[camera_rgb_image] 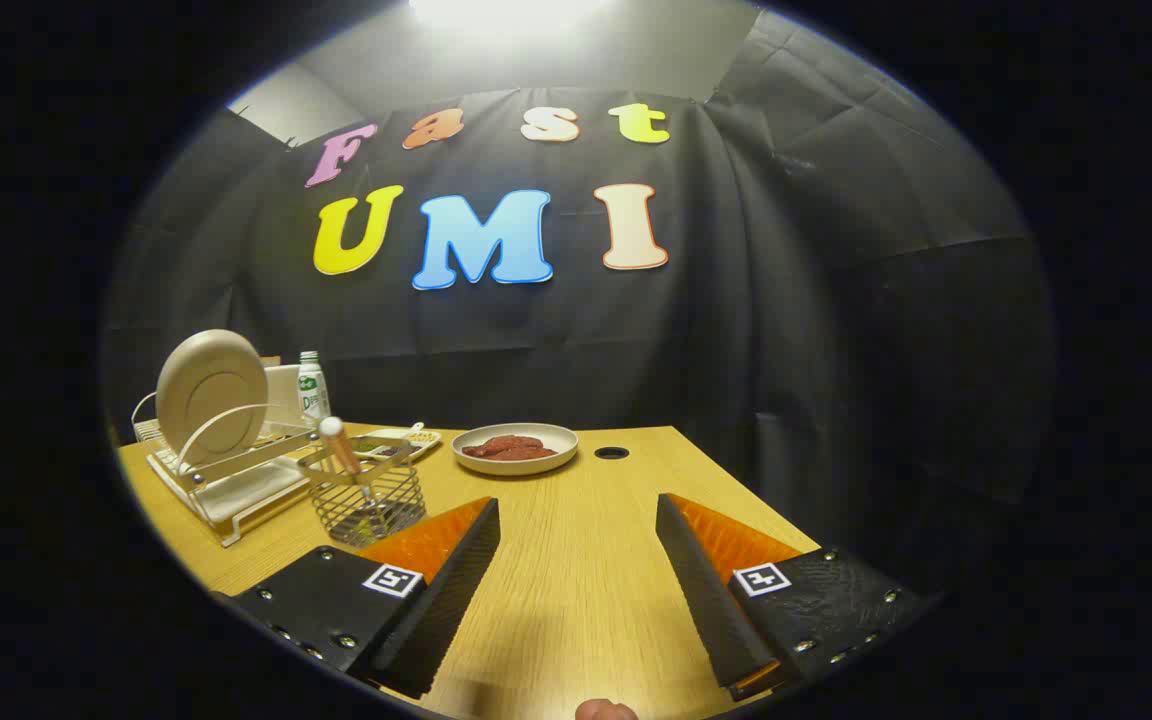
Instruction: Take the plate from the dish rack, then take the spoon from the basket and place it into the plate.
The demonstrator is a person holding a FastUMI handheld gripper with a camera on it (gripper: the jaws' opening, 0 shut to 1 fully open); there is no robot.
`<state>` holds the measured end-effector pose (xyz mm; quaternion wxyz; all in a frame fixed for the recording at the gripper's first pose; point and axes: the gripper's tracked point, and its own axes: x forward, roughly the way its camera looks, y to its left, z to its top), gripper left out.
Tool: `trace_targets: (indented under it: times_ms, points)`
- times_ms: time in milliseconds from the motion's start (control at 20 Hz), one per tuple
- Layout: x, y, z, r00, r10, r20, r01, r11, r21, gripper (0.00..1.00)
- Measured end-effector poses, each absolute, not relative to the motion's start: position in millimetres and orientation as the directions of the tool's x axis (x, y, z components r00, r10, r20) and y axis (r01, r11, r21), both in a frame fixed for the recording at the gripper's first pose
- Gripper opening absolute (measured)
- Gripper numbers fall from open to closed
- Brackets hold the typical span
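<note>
A beige plate [211, 392] stands upright on edge in a white dish rack [226, 480] at the far left of the wooden table. Just right of the rack is a wire basket [368, 503] with a spoon [341, 446] standing in it, handle up. My gripper [576, 520] hovers above the table, open, with nothing between its fingers. The basket lies just ahead of the left finger [456, 570], and the rack is further to the left beyond it.
A shallow bowl [516, 447] with reddish food sits at the table's far middle. A small tray [398, 442] and a bottle [312, 388] stand behind the basket. A cable hole [612, 453] is right of the bowl. The table edge [736, 480] runs close on the right.
</note>
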<state>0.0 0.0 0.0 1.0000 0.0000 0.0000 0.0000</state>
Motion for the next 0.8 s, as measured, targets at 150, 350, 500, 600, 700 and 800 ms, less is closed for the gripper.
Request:
trace_targets:
  times_ms: [150, 350, 500, 600, 700, 800]
  points:
    - [13, 8, 39, 1.000, 0.006, 0.023, -0.005, 1.000, -0.022, 0.98]
    - [-1, 44, 113, 0.998, 0.037, 0.043, -0.035, 0.998, -0.043, 0.98]
    - [-18, 80, 154, 0.997, 0.075, 0.037, -0.073, 0.996, -0.046, 0.98]
    - [-31, 100, 181, 0.996, 0.080, 0.048, -0.078, 0.996, -0.034, 0.98]
    - [-40, 121, 201, 0.995, 0.074, 0.060, -0.073, 0.997, -0.012, 0.98]
    - [-44, 142, 217, 0.995, 0.066, 0.075, -0.067, 0.998, 0.009, 0.98]
